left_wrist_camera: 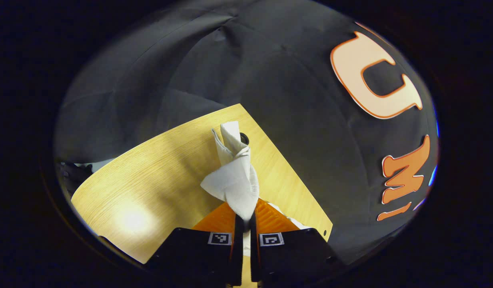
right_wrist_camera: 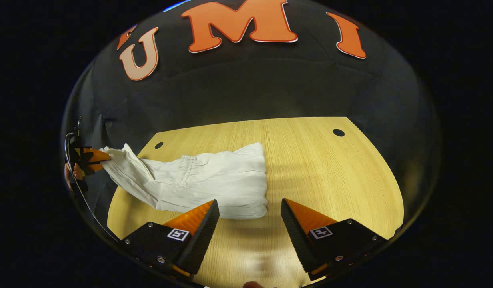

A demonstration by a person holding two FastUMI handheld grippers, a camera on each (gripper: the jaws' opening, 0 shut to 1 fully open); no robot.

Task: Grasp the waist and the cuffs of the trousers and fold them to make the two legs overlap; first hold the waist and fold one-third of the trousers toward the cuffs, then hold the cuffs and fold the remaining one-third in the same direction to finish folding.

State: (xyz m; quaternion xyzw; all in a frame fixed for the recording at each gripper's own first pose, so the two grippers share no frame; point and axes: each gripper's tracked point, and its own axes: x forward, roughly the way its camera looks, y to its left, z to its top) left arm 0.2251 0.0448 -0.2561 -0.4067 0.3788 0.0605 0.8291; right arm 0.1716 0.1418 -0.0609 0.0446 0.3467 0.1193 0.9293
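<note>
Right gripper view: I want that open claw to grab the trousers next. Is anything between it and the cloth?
Nothing visible. Bare table lies between the right claw and the white trousers; the left claw holds their far end.

Count: one pair of trousers (right_wrist_camera: 198,180), one table (right_wrist_camera: 330,172), two grippers: left gripper (left_wrist_camera: 243,218), right gripper (right_wrist_camera: 250,218).
</note>
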